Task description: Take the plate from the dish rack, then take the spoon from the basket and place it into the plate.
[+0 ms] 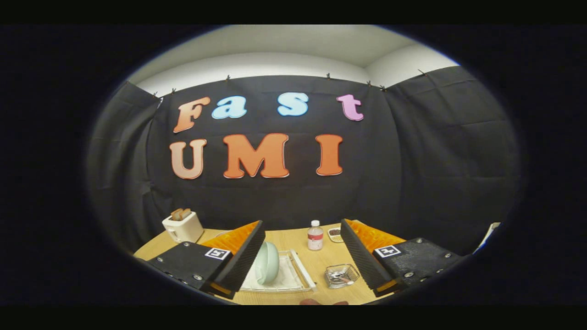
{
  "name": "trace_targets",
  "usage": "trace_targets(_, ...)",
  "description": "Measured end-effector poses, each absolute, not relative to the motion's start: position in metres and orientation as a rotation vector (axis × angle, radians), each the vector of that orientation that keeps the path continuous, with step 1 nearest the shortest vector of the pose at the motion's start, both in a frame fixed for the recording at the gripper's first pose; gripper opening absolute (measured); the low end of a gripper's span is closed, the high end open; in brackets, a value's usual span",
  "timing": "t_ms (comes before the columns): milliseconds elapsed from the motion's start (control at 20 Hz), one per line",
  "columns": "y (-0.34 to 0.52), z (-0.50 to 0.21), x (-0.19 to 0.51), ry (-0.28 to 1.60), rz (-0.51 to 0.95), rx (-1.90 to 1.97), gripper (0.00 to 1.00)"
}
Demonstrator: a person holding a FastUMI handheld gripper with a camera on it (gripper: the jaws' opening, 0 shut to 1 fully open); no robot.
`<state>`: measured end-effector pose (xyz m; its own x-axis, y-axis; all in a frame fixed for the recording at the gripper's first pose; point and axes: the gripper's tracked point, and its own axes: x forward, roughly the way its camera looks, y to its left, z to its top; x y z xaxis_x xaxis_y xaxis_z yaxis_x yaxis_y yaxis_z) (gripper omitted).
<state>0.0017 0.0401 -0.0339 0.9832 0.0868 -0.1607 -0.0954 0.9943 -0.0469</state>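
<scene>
Tongs (300, 256) gaping wide, hovering above the worktop (321, 266); plate (267, 262) sitting upright in rack (293, 279). Next, likely: descending to grip its rim.

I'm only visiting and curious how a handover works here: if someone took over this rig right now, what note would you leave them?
Gripper: open, holding nothing, raised above the table.
Plate: pale green, on edge in the dish rack, beside the left finger.
Basket: small wire one, beside the right finger, with the spoon apparently inside; hard to make out.
Done: nothing yet.
Left: lift the plate out and set it down, then move the spoon into it.
Also on the table: toaster, bottle.
</scene>
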Motion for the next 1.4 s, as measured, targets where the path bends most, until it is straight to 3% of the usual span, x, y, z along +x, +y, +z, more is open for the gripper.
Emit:
trace_targets(1200, 0.096, -0.232, 0.066, 0.691, 0.272, -0.123, 0.99)
trace_targets(1250, 0.096, -0.236, 0.067, 0.699, 0.272, -0.135, 0.87)
trace_targets(1400, 0.096, -0.248, 0.065, 0.747, 0.272, -0.162, 0.64)
